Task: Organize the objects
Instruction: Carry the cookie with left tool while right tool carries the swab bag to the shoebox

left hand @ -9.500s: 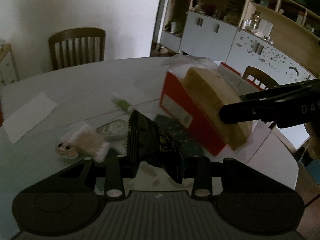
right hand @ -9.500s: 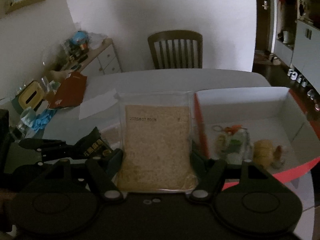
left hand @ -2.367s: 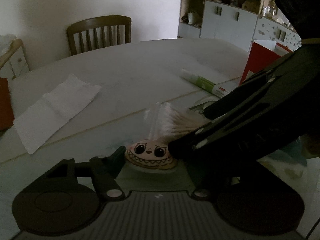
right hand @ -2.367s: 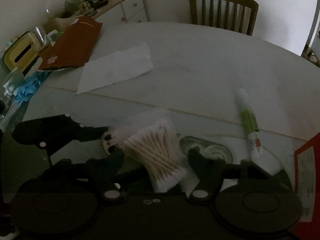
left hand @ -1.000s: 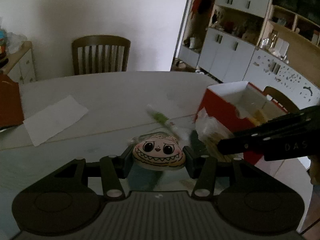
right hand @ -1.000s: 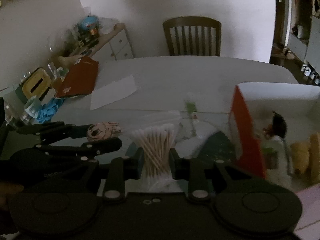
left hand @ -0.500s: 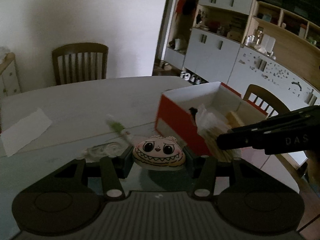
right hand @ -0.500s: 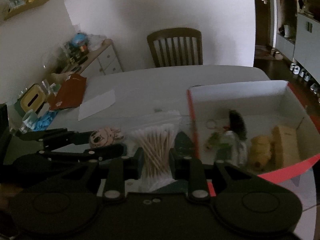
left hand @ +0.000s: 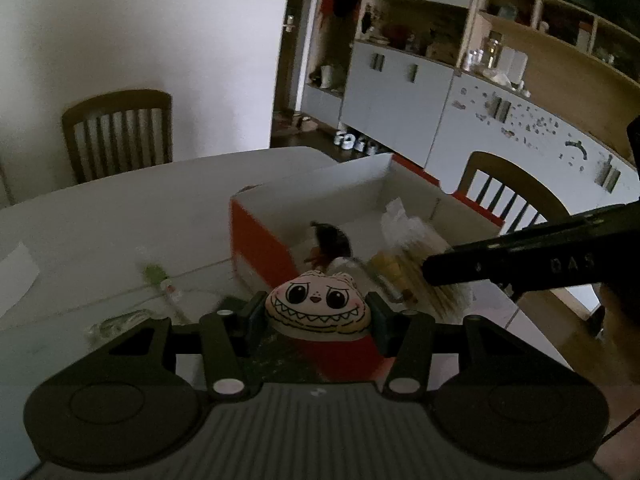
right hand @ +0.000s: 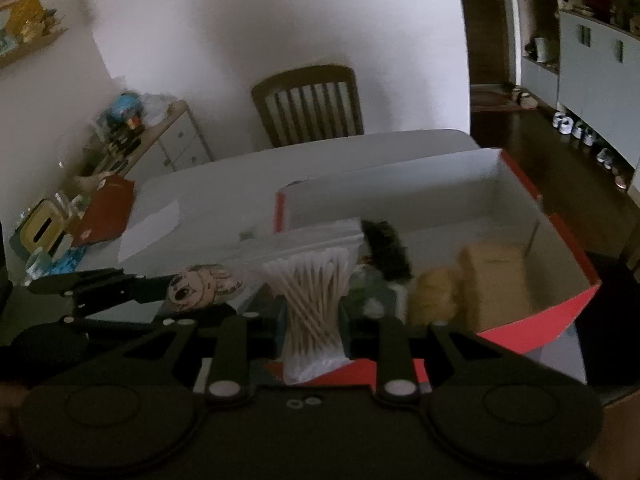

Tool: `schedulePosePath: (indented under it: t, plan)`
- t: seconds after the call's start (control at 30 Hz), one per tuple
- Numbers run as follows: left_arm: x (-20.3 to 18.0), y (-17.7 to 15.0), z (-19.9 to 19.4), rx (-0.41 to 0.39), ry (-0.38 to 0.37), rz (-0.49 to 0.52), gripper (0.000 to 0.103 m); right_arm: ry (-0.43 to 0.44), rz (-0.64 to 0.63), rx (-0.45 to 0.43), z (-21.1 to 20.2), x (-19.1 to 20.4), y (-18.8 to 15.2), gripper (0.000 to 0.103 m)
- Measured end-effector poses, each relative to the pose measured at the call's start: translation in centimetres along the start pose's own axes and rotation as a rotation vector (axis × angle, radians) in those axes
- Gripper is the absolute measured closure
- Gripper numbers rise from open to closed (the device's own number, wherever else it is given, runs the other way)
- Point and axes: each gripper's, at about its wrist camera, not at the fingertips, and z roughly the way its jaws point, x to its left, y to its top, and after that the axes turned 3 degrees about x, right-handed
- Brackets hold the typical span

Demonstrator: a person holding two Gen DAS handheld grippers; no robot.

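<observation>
Two grippers over red box (right hand: pixel 536 320) near rim, frame centre | left gripper (left hand: pixel 316 312) clamps cartoon-face toy (left hand: pixel 317 306) | right gripper (right hand: pixel 312 320) clamps cotton swab bag (right hand: pixel 314 304) | box far half bare

Red box (right hand: pixel 536 316) open on top. Far half of its floor bare along the white far wall (right hand: pixel 400 200). Near half crowded: dark packet (right hand: pixel 386 246), tan bag (right hand: pixel 496 276), yellowish lump (right hand: pixel 432 292). Left gripper (left hand: pixel 316 312) with cartoon-face toy (left hand: pixel 316 304) sits at the box's near-left corner; right gripper (right hand: pixel 312 320) with cotton swab bag (right hand: pixel 316 284) just beside it, tight between them. Table left of box: green tube (left hand: pixel 160 280), clear packet (left hand: pixel 116 320), white paper (right hand: pixel 148 228); far table bare up to the chair (right hand: pixel 308 104).
</observation>
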Motion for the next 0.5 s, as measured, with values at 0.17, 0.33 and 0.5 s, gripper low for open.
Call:
schedulePosePath:
  t: [0.17, 0.33, 0.5]
  plan:
    - [-2.3, 1.0, 1.9, 0.014, -0.012, 0.033, 0.052, -0.010, 0.020, -0.016, -0.5, -2.4, 0.4, 0.077]
    - [-4.0, 2.0, 3.6, 0.032, -0.026, 0.053, 0.052, -0.025, 0.038, -0.028, -0.8, -4.7, 0.8, 0.077]
    - [-5.3, 3.1, 5.9, 0.066, -0.032, 0.079, 0.052, -0.039, 0.048, -0.034, -0.5, -6.6, 1.6, 0.077]
